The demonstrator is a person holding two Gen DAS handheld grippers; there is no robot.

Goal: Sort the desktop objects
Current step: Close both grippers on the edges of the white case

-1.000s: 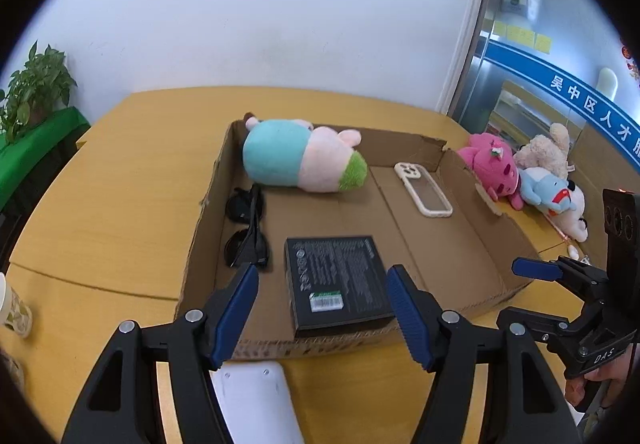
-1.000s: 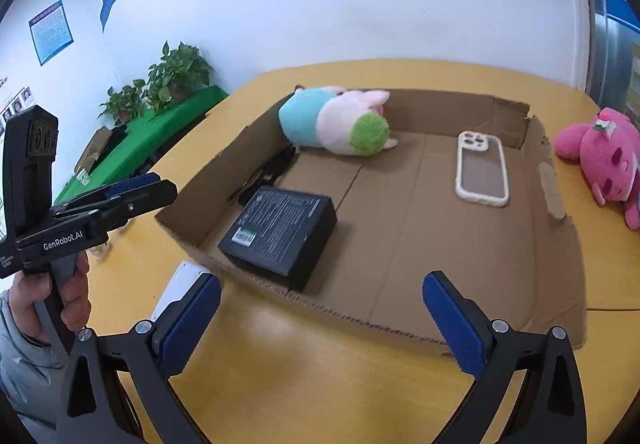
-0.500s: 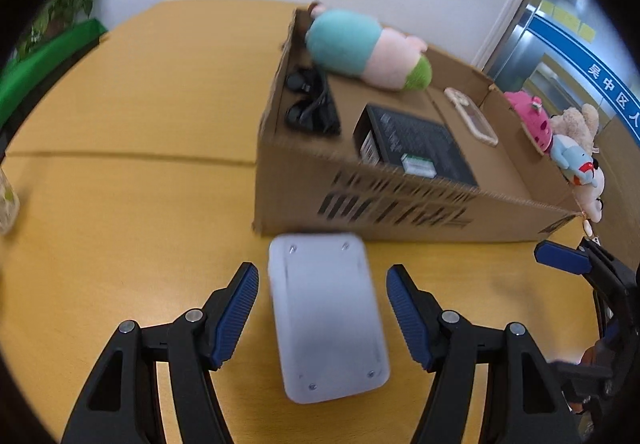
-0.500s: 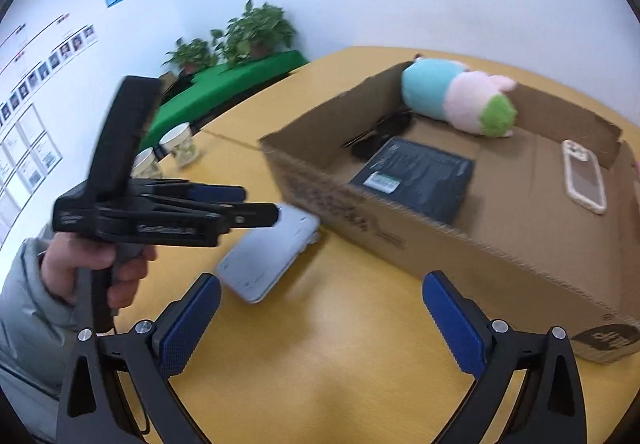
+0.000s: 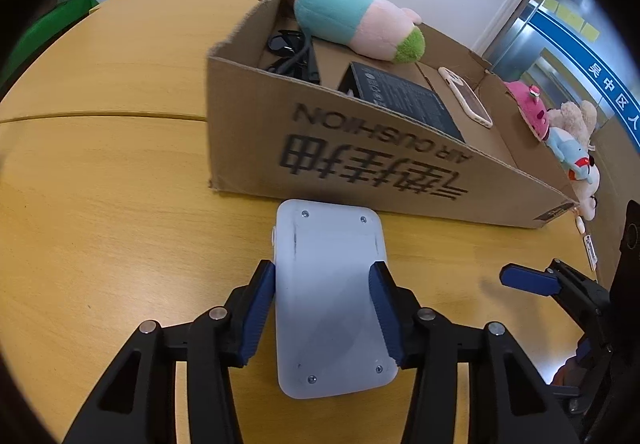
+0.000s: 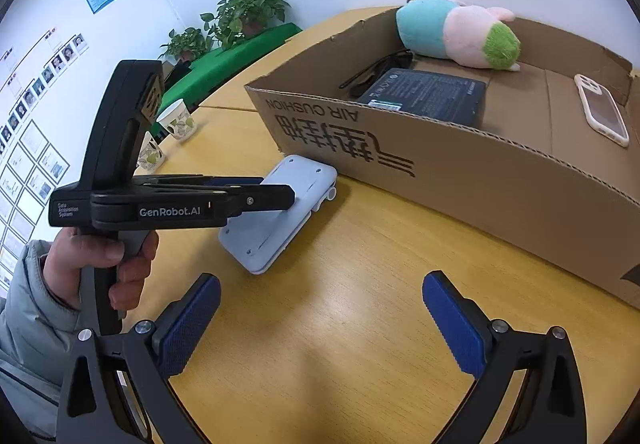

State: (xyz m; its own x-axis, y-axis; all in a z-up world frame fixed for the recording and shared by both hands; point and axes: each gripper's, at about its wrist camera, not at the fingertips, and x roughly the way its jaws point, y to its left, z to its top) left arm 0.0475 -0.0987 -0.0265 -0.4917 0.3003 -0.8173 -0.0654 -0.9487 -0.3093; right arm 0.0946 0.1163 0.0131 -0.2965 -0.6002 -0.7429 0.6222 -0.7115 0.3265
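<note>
— Where's the white device (image 5: 331,296)?

— Flat on the desk (image 5: 100,172), just in front of the box (image 5: 392,160), screws facing up. My left tongs (image 5: 324,308) straddle it; the jaws are closing, and the blue pads (image 5: 260,308) sit right at its long sides. I can't tell if they press yet.

— And your right tongs (image 6: 320,328)?

— Spread wide above bare desk, nothing between them, near the device.

— What's in the box?

— A plush (image 5: 352,22) against the far wall, sunglasses (image 5: 294,54) by the left wall, a black carton (image 5: 404,98), and a phone case (image 5: 466,96) to the right. More plush toys (image 5: 560,132) lie past the box.
</note>
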